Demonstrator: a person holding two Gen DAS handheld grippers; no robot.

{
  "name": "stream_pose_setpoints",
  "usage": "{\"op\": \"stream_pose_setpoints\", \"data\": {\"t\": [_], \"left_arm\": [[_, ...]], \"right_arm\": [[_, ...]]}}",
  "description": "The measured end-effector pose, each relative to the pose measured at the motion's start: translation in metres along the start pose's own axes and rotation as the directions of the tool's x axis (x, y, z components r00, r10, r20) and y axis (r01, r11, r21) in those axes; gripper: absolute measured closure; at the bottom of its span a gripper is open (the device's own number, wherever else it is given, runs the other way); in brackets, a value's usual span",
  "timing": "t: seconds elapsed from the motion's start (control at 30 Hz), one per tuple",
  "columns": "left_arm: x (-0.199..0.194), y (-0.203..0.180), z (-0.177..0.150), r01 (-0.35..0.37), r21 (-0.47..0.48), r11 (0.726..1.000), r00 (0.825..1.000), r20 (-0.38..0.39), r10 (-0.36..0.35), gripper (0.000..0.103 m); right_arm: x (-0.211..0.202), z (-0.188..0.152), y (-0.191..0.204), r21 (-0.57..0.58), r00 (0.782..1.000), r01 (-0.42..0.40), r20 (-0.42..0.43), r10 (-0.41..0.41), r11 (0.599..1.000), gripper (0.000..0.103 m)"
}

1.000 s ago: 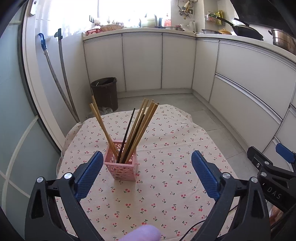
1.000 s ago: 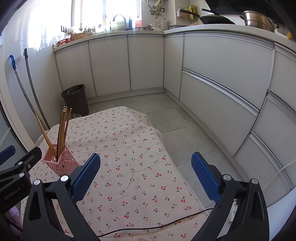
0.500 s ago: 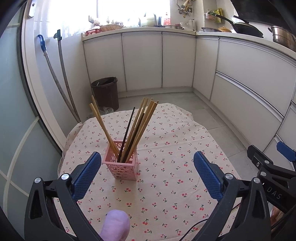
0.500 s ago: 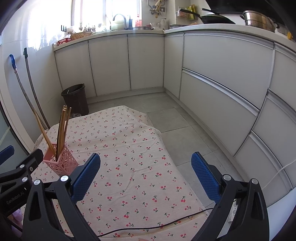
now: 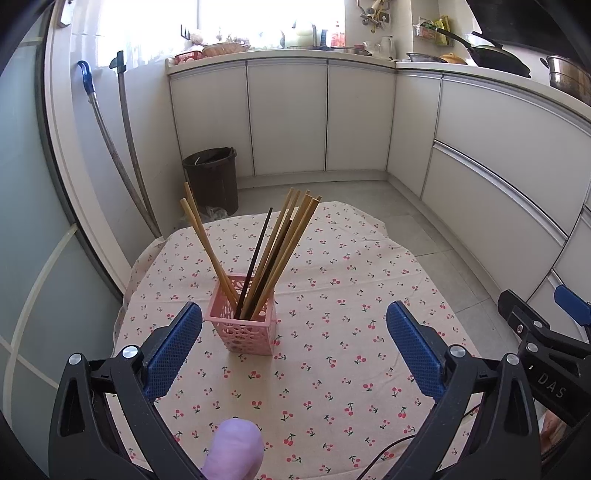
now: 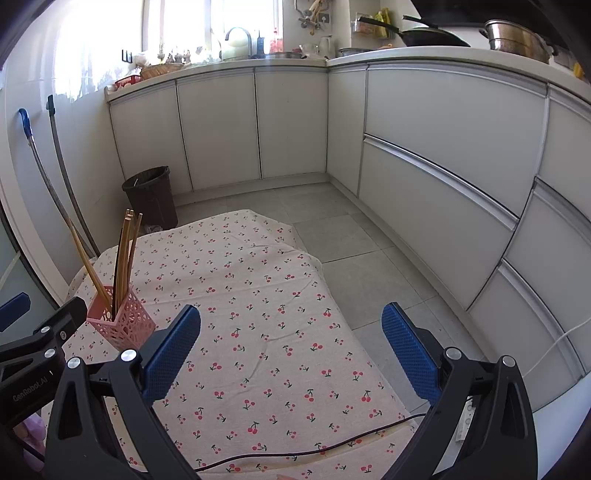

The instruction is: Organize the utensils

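Worktop [image 5: 369, 295]: your cherry-print cloth covers it.
Left tongs [image 5: 294, 325]: you hold them spread wide, empty, just short of the holder.
Right tongs [image 6: 291, 328]: released too, over bare cloth.
Pink holder [image 5: 245, 325]: upright, left-centre.
Chopsticks [image 5: 280, 247]: standing inside, fanned out.

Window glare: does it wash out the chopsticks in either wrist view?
Left wrist: window blown out, yet chopsticks and pink holder stay sharp. Right wrist: same glare upper left, chopsticks readable; fisheye bends the cabinets.
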State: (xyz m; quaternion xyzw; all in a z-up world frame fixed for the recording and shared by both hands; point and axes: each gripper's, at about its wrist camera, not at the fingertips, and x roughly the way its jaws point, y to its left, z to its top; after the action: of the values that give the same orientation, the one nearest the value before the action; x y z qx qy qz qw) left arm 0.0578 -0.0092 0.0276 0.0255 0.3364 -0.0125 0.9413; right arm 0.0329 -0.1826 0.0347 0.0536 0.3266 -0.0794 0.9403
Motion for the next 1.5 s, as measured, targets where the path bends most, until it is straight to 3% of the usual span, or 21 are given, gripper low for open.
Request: {"op": "stream_pose_setpoints", "data": {"t": [1.5], "left_arm": [[0.0024, 0.0010, 0.0000, -0.006, -0.003, 1.000, 1.000, -0.010, 0.006, 0.007]], "right_arm": [[0.0019, -0.0040, 0.0023, -0.007, 1.000, -0.004, -0.015, 0.004, 1.000, 0.007]]}}
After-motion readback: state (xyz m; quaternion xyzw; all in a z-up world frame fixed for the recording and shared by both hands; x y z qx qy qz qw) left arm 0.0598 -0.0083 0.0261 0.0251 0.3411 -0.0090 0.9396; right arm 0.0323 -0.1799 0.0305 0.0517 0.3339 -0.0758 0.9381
